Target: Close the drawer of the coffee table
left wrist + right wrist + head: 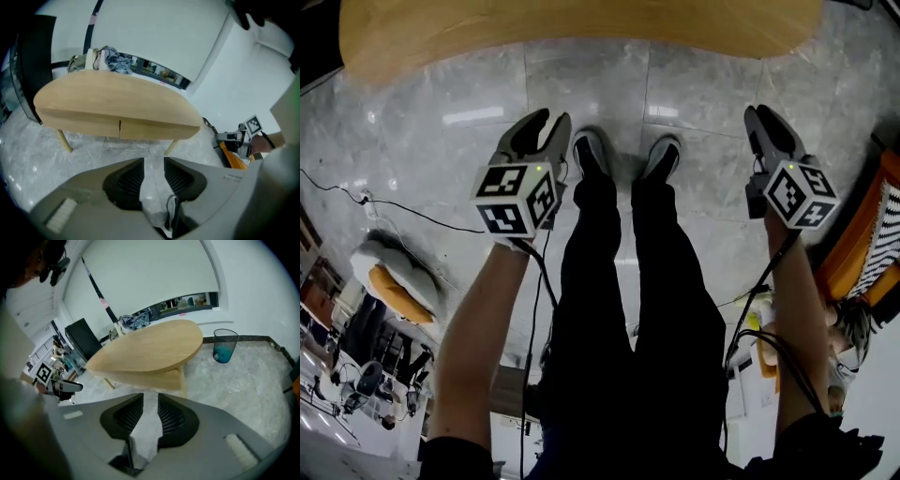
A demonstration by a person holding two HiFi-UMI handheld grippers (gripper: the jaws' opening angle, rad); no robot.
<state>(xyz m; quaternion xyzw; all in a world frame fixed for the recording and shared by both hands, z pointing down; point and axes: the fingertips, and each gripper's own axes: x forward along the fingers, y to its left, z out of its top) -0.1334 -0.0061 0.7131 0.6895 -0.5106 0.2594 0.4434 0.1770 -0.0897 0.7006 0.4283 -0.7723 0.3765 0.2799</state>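
Left gripper (153, 161), right gripper (150, 397) empty; head view crops the coffee table (581, 28).

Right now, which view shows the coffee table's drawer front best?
Left gripper view: it faces the coffee table head-on, so the drawer front and its vertical seam show under the top. Right gripper view sees the table end-on, front skewed. Head view catches only the tabletop's edge.
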